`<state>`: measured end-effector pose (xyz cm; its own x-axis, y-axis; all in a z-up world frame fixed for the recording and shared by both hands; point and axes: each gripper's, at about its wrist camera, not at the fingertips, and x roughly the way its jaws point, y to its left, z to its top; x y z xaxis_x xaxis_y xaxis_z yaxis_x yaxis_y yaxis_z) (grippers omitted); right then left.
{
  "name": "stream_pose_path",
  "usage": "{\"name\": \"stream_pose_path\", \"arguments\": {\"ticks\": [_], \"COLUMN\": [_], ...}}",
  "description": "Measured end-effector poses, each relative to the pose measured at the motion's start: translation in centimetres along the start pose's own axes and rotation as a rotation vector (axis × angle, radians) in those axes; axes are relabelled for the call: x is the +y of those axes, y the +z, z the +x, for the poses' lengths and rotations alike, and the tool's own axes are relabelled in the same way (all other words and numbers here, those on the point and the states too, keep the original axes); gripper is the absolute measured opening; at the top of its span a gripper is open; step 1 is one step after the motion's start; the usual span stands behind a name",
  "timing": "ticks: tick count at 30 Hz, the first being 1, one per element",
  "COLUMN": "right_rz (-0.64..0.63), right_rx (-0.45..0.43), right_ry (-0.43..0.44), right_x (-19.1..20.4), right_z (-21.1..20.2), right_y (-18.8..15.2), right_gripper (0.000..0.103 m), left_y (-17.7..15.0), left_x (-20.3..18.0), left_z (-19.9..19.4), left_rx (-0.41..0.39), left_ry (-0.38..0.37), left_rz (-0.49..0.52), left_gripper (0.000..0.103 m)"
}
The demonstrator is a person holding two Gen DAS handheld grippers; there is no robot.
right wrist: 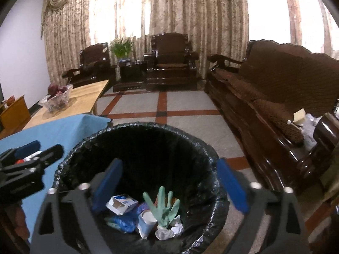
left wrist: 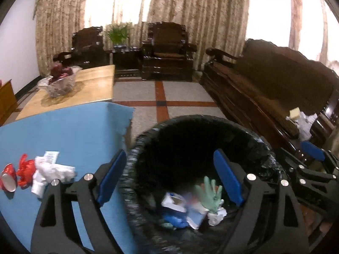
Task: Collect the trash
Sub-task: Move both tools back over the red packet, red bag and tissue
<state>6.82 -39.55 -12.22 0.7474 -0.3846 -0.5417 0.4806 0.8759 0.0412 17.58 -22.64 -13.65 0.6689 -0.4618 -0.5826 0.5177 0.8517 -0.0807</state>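
Observation:
A bin with a black liner (left wrist: 148, 133) (right wrist: 70, 158) stands on the floor beside the blue-covered table (left wrist: 63, 131) (right wrist: 53, 131). Inside lie a green glove (left wrist: 208, 194) (right wrist: 164, 207), a white and blue box (left wrist: 173, 203) (right wrist: 121, 203), a blue glove (right wrist: 122, 222) and a paper cup (right wrist: 146, 222). My left gripper (left wrist: 169, 177) hangs open over the bin's left rim, holding nothing. My right gripper (right wrist: 169, 185) is open above the bin's mouth, also holding nothing. On the table remain a red cup (left wrist: 8, 180), a red crumpled scrap (left wrist: 25, 169) and white crumpled wrappers (left wrist: 48, 169).
A wooden coffee table with a glass fruit bowl (left wrist: 61, 82) (right wrist: 56, 101) lies beyond the blue cloth. A dark wooden sofa (left wrist: 264, 89) (right wrist: 275, 105) runs along the right, with armchairs (left wrist: 167, 50) at the back. Tiled floor (left wrist: 161, 93) lies between them.

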Motion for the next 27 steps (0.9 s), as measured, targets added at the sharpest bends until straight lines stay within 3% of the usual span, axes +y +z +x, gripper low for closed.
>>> {"name": "stream_pose_path", "arguments": {"ticks": [6, 18, 27], "right_rz": [-0.003, -0.150, -0.230], "right_rx": [-0.003, 0.000, 0.021], "right_ry": [0.076, 0.332, 0.425], "right_x": [3.7, 19.6, 27.9], "right_z": [-0.2, -0.5, 0.4], "right_y": [0.7, 0.6, -1.0], "right_gripper": [0.097, 0.097, 0.097], "left_y": [0.0, -1.7, -4.0], "left_x": [5.7, 17.9, 25.6], "left_z": [-2.9, -9.0, -11.6], "left_rx": [-0.031, -0.061, -0.043], "left_ry": [0.106, 0.369, 0.506], "left_rz": [-0.066, -0.186, -0.261], "left_gripper": [0.086, 0.086, 0.086]}}
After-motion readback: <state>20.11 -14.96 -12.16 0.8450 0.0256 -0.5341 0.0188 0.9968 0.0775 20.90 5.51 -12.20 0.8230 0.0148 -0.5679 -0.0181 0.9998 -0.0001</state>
